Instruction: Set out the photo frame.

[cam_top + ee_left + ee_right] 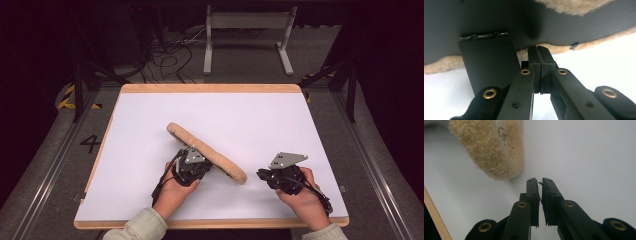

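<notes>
Left hand-held gripper (200, 162) over white table (150, 120) (dark, cable-strewn room)

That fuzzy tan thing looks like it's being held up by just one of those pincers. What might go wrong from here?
Two likely troubles. The left gripper pinches the fleecy insole only at its dark underside edge, so the long piece, tilted up off the white table, could slip out or swing. The right gripper sits shut on nothing just beside the insole's near end, so it gives no support, and a small move might bump that end.
</notes>
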